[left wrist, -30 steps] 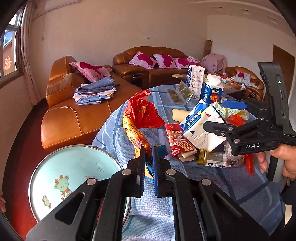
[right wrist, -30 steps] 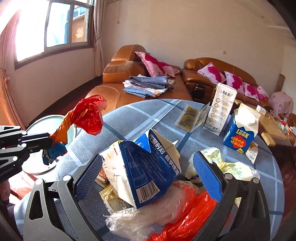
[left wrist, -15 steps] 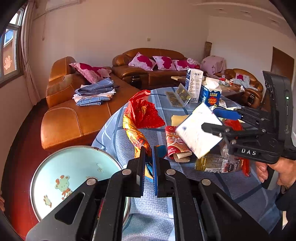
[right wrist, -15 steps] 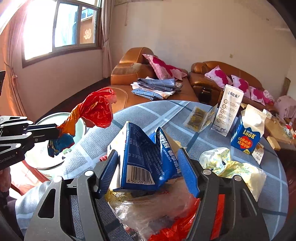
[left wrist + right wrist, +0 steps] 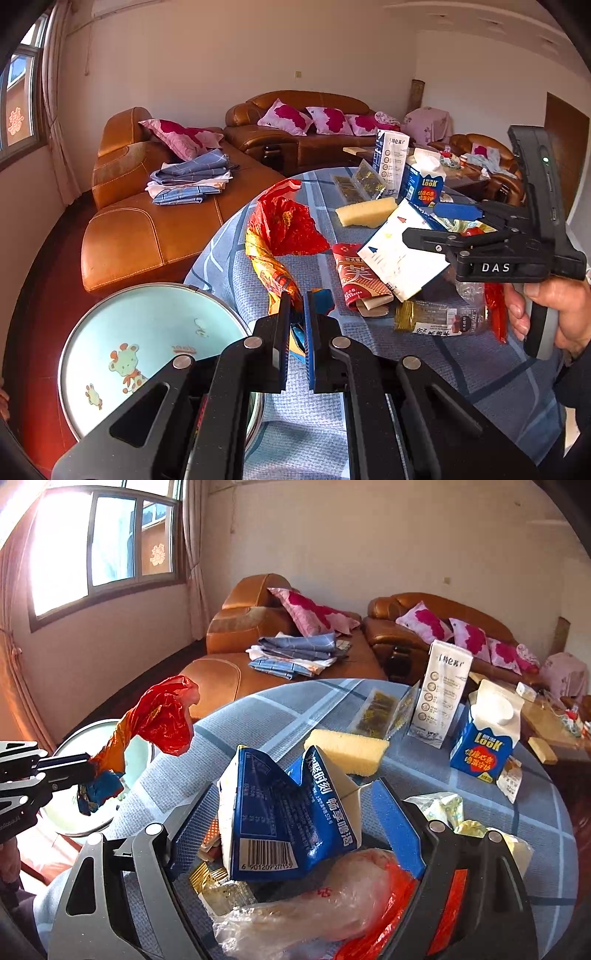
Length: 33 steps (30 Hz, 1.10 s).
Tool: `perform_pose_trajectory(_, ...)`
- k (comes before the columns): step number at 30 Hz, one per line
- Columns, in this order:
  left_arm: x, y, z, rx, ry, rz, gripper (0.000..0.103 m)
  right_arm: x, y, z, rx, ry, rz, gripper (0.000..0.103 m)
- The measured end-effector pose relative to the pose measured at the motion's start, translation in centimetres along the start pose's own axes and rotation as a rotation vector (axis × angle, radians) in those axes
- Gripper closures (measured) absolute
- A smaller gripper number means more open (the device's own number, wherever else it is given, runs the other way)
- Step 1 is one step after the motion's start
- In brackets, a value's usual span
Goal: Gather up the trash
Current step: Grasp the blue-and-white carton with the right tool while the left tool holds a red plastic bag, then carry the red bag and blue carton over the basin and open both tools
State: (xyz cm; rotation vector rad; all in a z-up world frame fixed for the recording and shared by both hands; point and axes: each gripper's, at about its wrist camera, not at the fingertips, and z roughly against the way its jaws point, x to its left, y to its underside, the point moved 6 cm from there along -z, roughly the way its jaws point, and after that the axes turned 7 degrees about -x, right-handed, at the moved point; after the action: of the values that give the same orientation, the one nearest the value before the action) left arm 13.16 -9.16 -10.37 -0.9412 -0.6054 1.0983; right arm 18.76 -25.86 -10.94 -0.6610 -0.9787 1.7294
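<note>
Fingers first: the right gripper (image 5: 295,834) has its two blue-padded fingers (image 5: 397,834) pressed in on the crumpled blue-and-white milk carton (image 5: 291,812), and the carton is up off the round table under the blue-grey checked cloth (image 5: 258,716). In the left wrist view the same carton shows its white face, pinched at about three o'clock. Over on the other side, the left gripper (image 5: 297,325) is nearly closed, its narrow gap filled by the tail of the long red-and-orange crinkled plastic wrapper (image 5: 280,240), which rears up toward twelve o'clock from the tips.

Now the relation that counts. The round pale-blue metal bin lid with the cartoon giraffe (image 5: 147,350) sits off the table edge at roughly eight o'clock from the left fingers, and at nine o'clock in the right wrist view, beyond the left gripper. So the left hand looks the nearer one, and the carton has the longer trip, right to left across the table. The carton's long axis runs roughly crosswise between the right fingers, barcode end down.

Smaller stuff waiting on the cloth: the clear and red plastic bags (image 5: 332,904) directly beneath the carton, the red printed snack packet (image 5: 360,277), and the yellow sponge block (image 5: 345,751) at twelve o'clock.
</note>
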Motion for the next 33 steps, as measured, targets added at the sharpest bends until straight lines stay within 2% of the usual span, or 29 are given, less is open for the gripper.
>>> perform_pose_trajectory(3, 0.2, 0.0, 0.0, 0.002, -0.002, 0.003, 0.097, 0.1, 0.8, -1.0, 0.056, -0.039, -0.007, 0.023)
perform_pose_trajectory(5, 0.4, -0.2, 0.1, -0.002, -0.005, 0.004, 0.097, 0.6, 1.1, -0.6, 0.052, -0.053, 0.003, 0.025)
perform_pose_trajectory(12, 0.7, -0.7, 1.9, -0.042, -0.023, 0.005, 0.097, 3.1, -0.3, 2.6, -0.083, 0.009, 0.063, 0.028)
perform_pose_trajectory(17, 2.2, -1.1, 3.3, -0.064, -0.101, -0.013, 0.097, 4.9, -1.9, 3.3, -0.148, 0.023, 0.071, 0.028)
perform_pose_trajectory(33, 7.9, -0.2, 4.8, -0.037, -0.294, -0.004, 0.097, 9.4, -3.4, -0.8, -0.180, -0.019, 0.081, 0.028)
